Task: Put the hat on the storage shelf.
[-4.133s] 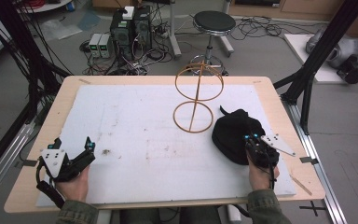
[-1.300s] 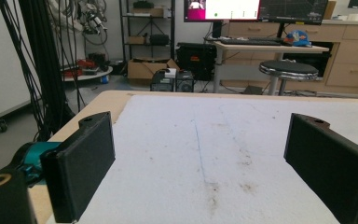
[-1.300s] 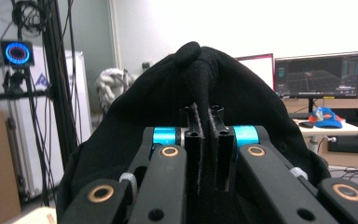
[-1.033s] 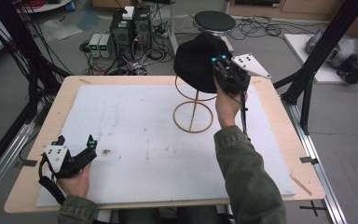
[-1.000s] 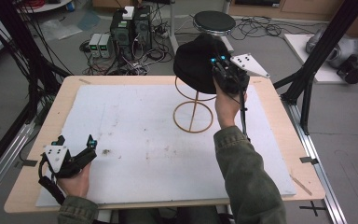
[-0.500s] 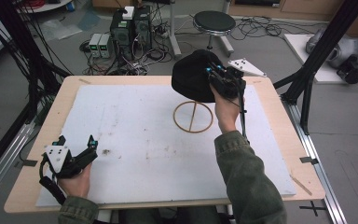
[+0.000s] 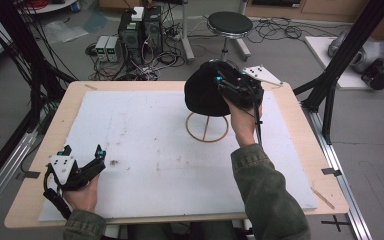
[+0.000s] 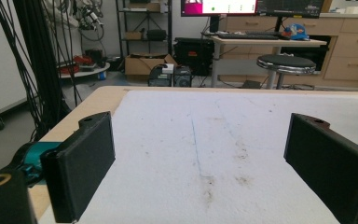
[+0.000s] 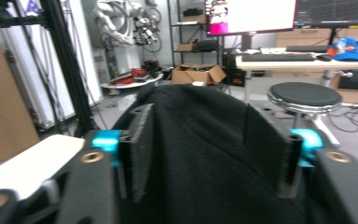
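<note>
Sitting betw R gripper jaws, just opening | black hat atop stand

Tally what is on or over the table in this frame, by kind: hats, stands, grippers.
Black hat: 1, on top of the stand
Wooden ring stand: 1
Handheld grippers: 2, left gripper resting on the white table cover, right gripper at the hat
Total: 4

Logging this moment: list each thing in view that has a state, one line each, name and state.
Hat: draped on top of the stand, between the right gripper's jaws.
Stand: upright on the table.
Right gripper: jaws just opening around the hat.
Left gripper: open, empty, low over the table.
</note>
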The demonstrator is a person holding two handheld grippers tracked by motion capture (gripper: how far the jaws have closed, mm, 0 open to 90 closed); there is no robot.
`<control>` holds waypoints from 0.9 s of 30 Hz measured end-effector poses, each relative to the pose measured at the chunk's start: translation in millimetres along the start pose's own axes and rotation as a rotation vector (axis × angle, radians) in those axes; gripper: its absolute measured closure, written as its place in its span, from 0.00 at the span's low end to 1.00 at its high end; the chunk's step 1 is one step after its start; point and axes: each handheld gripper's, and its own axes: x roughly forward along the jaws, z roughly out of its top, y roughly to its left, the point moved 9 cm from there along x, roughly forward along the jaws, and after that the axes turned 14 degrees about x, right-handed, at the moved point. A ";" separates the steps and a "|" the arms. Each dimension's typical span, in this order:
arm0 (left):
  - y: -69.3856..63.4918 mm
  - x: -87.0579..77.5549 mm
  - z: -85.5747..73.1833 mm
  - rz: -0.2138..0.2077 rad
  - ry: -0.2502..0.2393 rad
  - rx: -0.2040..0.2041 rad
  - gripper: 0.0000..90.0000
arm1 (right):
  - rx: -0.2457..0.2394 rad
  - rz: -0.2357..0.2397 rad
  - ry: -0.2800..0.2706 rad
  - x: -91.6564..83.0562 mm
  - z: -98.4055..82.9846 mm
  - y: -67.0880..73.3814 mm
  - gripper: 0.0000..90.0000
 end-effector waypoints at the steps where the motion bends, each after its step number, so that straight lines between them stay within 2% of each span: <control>1: -0.2 0.1 0.1 0.000 -0.001 0.000 0.10 | 0.002 -0.004 -0.002 -1.4 1.1 -1.4 0.40; 9: -1.0 0.1 0.5 0.002 -0.002 0.001 0.10 | 0.011 -0.022 -0.032 -17.0 13.6 -14.4 0.36; 12: -1.7 -0.2 2.0 0.004 -0.010 0.002 0.10 | 0.020 -0.029 -0.051 -24.1 17.5 -22.4 0.36; 16: -3.3 0.1 2.2 0.001 -0.008 0.004 0.10 | 0.031 -0.043 -0.041 -31.3 17.1 -36.0 0.35; 22: -2.2 0.5 2.1 0.007 -0.009 -0.003 0.10 | 0.043 -0.062 -0.056 -47.4 18.7 -54.0 0.34; 27: -2.8 1.4 2.4 0.007 -0.009 -0.010 0.10 | 0.008 -0.088 -0.052 -62.6 15.5 -67.5 0.34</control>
